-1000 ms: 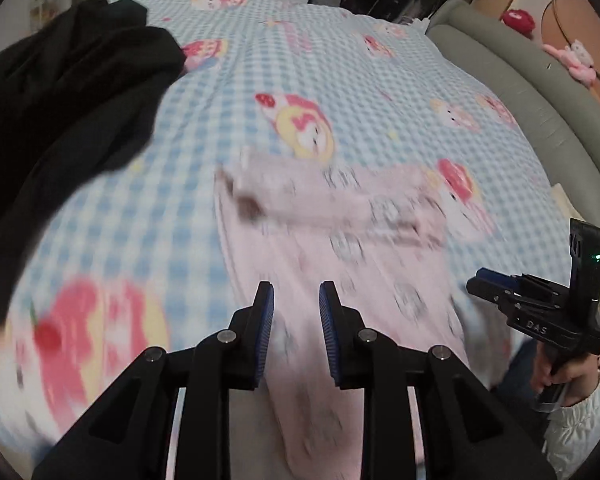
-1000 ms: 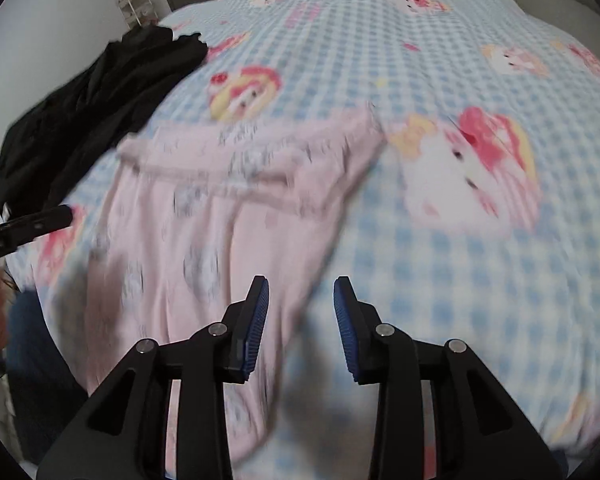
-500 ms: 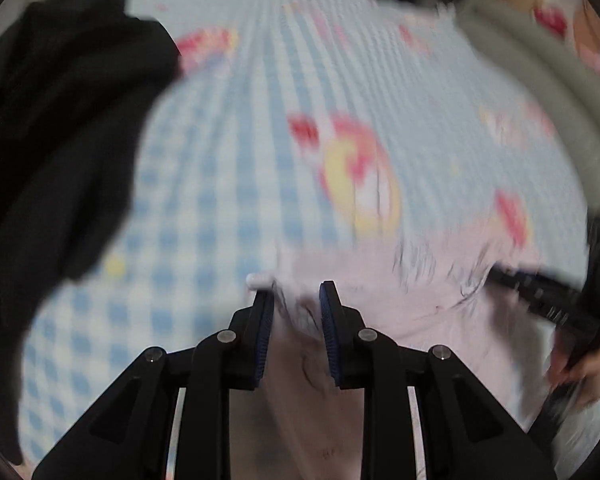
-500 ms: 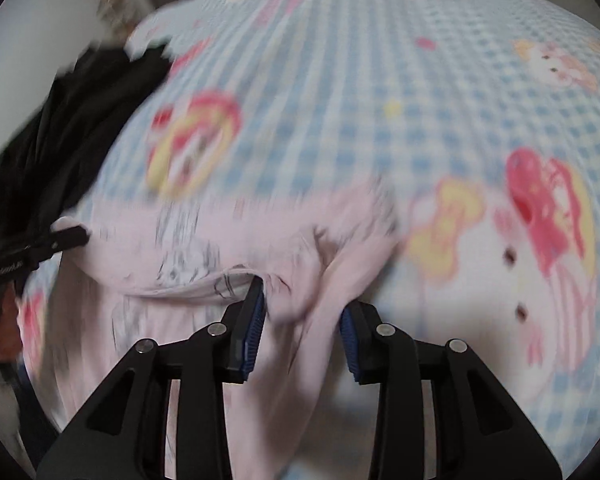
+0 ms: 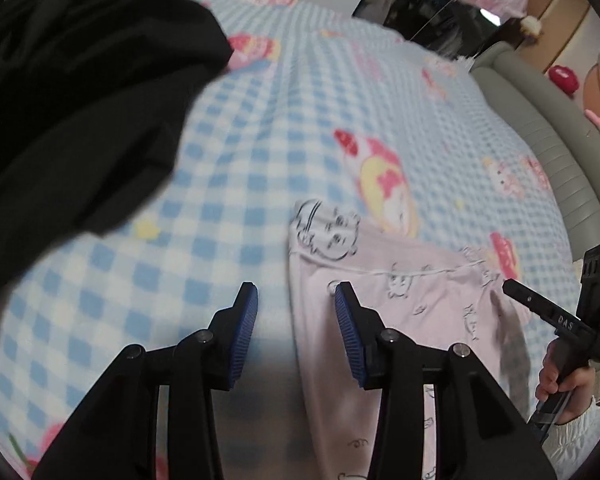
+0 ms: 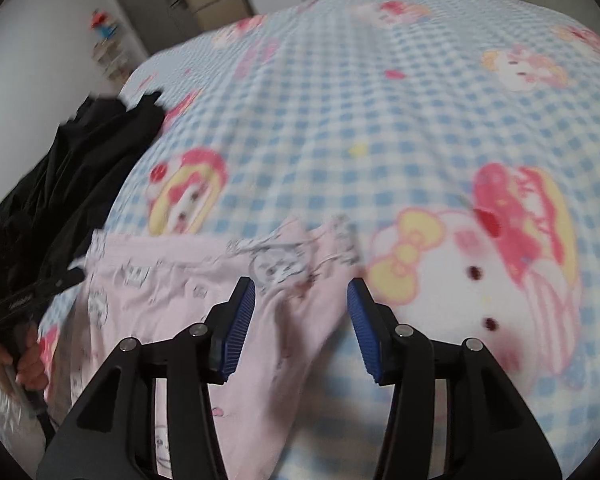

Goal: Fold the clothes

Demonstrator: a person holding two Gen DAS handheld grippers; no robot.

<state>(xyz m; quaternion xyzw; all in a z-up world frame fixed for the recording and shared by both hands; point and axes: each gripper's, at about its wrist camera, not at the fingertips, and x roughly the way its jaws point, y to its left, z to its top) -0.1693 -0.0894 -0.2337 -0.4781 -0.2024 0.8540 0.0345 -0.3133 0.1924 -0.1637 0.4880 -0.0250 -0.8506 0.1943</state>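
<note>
Right now we are hovering both the left hand-held gripper (image 5: pixel 296 320) and the right hand-held gripper (image 6: pixel 301 320) wide open and empty over the pink garment (image 6: pixel 188 292) on the bed (image 6: pixel 380 120). Closing carelessly, we are risking pinching one layer only and dragging the fold askew.

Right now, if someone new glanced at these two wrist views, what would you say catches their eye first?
Probably the pale pink cartoon-print garment, lying partly folded on the blue-and-white checked bedspread directly ahead of both grippers. The left gripper and right gripper are both open above it. Next would be the heap of black clothing piled at the bed's left side.
</note>
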